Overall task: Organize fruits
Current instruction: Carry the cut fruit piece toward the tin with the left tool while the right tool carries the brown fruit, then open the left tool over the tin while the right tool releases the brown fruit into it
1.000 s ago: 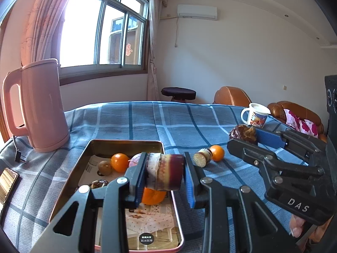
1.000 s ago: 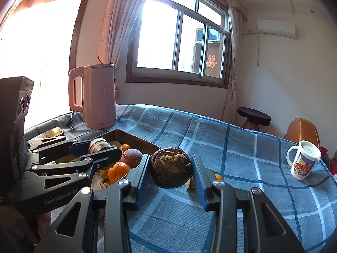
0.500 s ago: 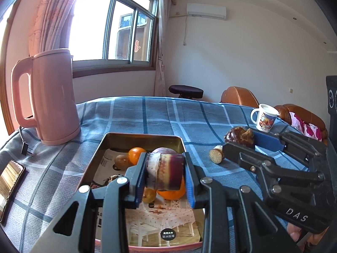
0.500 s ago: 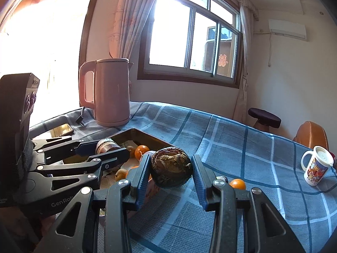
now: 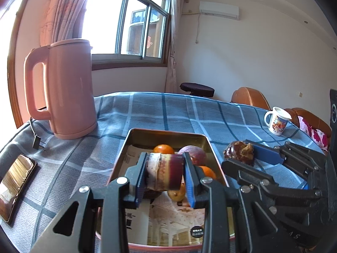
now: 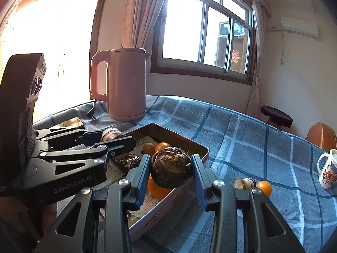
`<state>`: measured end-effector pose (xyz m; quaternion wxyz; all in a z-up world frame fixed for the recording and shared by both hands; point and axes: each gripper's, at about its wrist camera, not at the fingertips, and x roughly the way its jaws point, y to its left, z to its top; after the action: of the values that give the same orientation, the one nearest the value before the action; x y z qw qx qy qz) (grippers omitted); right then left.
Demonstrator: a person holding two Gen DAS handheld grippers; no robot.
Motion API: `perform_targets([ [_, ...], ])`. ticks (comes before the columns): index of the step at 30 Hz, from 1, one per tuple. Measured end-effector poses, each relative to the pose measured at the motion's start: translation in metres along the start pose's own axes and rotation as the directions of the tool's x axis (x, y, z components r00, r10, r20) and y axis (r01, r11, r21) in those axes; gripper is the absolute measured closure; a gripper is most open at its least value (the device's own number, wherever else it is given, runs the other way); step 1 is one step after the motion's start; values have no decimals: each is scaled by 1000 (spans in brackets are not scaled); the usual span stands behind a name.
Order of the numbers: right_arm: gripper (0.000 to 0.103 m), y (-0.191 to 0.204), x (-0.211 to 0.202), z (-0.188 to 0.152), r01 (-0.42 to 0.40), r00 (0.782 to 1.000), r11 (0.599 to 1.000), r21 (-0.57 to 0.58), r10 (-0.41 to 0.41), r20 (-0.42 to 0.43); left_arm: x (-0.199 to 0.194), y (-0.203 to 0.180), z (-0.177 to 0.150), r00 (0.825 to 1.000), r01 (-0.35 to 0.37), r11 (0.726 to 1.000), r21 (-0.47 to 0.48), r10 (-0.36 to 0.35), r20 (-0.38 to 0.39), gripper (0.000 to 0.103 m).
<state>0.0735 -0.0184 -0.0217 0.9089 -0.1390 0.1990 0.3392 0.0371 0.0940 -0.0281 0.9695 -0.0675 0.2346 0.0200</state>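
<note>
Fruits lie in the metal tray (image 5: 166, 133) on the counter (image 5: 160, 111), right of the pink kettle (image 5: 69, 88), where the left tool (image 5: 165, 177) clamps a purple sugarcane piece (image 5: 164, 174) above the tray and the right tool (image 6: 171, 174) grips a dark wrinkled fruit (image 6: 171, 168) over its edge.

Both wrist views look forward and slightly down, close over the tray (image 5: 166, 133) (shared, with kettle (image 6: 126, 86))

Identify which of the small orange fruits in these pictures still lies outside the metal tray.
The orange fruit on the blue checked cloth, beside a cut purple piece near the mug. The other oranges sit inside the tray.
</note>
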Motion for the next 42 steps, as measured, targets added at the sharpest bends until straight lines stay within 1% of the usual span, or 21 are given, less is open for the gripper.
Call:
perform_targets([
  [6, 62, 10, 12, -2, -22, 999, 1000, -10, 22, -27, 3, 11, 0, 1000, -14, 1000, -17, 14, -21, 70],
  [11, 62, 13, 18, -2, -33, 998, 999, -15, 32, -48, 6, 15, -1, 999, -1, 1000, -22, 0, -47, 70],
  [16, 62, 20, 30, -2, -40, 994, 998, -41, 36, -104, 9, 19, -2, 997, 20, 999, -34, -22, -69, 70],
  [22, 62, 23, 42, -4, -72, 985, 996, -50, 63, -161, 17, 25, -2, 993, 35, 997, -63, -42, -109, 69],
  [24, 61, 24, 45, -6, -84, 980, 995, -52, 73, -185, 18, 24, -3, 992, 29, 998, -61, -36, -118, 69],
  [27, 60, 27, 45, -6, -89, 979, 994, -64, 76, -188, 18, 23, -3, 993, 7, 999, -53, -13, -115, 69],
  [28, 58, 27, 45, -7, -92, 979, 994, -65, 79, -189, 17, 22, -3, 993, 2, 999, -49, -7, -114, 67],
  [29, 52, 27, 44, -7, -97, 978, 993, -65, 83, -192, 17, 22, -3, 994, -2, 999, -46, -3, -114, 63],
  [30, 44, 27, 44, -7, -100, 977, 993, -65, 86, -193, 17, 20, -3, 994, -13, 999, -40, 8, -113, 61],
  [32, 38, 26, 38, -8, -91, 981, 994, -63, 79, -174, 16, 19, -3, 995, -22, 999, -35, 18, -102, 48],
  [34, 39, 23, 30, -7, -72, 988, 995, -68, 62, -144, 12, 17, -1, 996, -23, 999, -45, 19, -84, 40],
  [36, 39, 13, 19, -7, -56, 991, 996, -64, 47, -123, 9, 12, 2, 998, -20, 999, -44, 17, -62, 39],
  [37, 39, 5, 12, -7, -41, 993, 997, -59, 34, -113, 6, 10, 5, 999, -19, 999, -44, 17, -50, 36],
  [38, 39, -6, 5, -7, -18, 994, 999, -51, 12, -105, 5, 7, 7, 999, -14, 999, -44, 13, -39, 32],
  [40, 39, -30, -7, -6, 29, 995, 999, -22, -31, -95, 2, -3, 13, 1000, -4, 999, -34, 3, -13, 28],
  [42, 39, -62, -14, -5, 109, 988, 994, 21, -106, -108, 4, -16, 18, 1000, 13, 1000, -16, -13, -3, 26],
])
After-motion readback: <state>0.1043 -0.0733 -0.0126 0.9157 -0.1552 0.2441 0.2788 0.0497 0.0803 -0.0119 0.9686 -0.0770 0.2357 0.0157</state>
